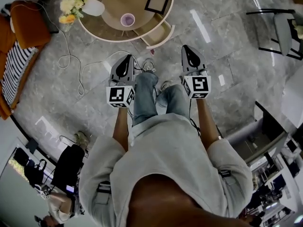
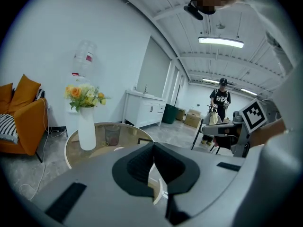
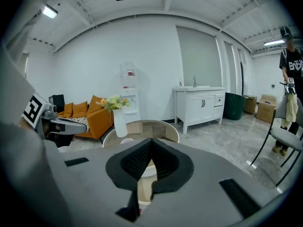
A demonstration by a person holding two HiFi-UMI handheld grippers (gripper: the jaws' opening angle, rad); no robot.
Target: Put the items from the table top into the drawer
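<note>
Round table (image 1: 142,18), open drawer (image 1: 158,35), well beyond left claw (image 1: 126,58), right claw (image 1: 186,49), both closed

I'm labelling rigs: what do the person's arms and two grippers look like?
Left gripper and right gripper match: grey tapered shells, black ribbed pads, each bearing a white cube with black square markers. The person wears a pale grey top with loose sleeves.

Tan table (image 1: 118,4), white vase (image 1: 93,7) with yellow-orange flowers (image 1: 73,1), lilac cup (image 1: 127,19), black frame (image 1: 157,1), orange sofa (image 1: 28,25) with black-and-white striped cushion (image 1: 14,67), grey marbled floor (image 1: 227,46), blue jeans (image 1: 144,98), pale grey top (image 1: 165,150).
</note>
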